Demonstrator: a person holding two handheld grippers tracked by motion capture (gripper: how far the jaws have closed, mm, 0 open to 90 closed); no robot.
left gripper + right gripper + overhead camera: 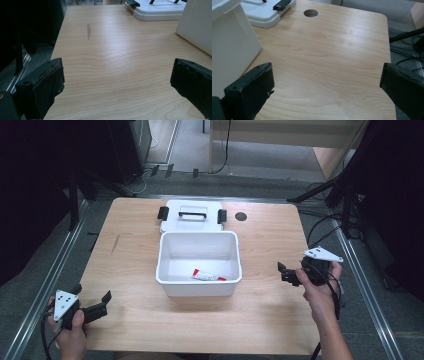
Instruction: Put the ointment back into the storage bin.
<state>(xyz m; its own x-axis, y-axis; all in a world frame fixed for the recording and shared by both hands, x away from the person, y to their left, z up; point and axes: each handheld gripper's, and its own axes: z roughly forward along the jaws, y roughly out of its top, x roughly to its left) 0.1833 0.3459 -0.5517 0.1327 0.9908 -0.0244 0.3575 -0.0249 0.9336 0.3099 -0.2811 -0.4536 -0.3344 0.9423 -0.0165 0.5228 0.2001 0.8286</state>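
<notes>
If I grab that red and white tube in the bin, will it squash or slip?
The tube lies flat on the floor of the bin, so it looks soft-walled and would probably dent under a firm pinch. It seems small and light, so it should lift easily. Its surface looks glossy, so it may slide. It lies close to the near wall, so jaw room looks tight.

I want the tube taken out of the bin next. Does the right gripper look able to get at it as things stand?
Probably yes. The white bin is open, its lid lying behind it, and the tube lies bare on the bottom. The right gripper is open and empty beside the bin; it must come in over the wall.
</notes>
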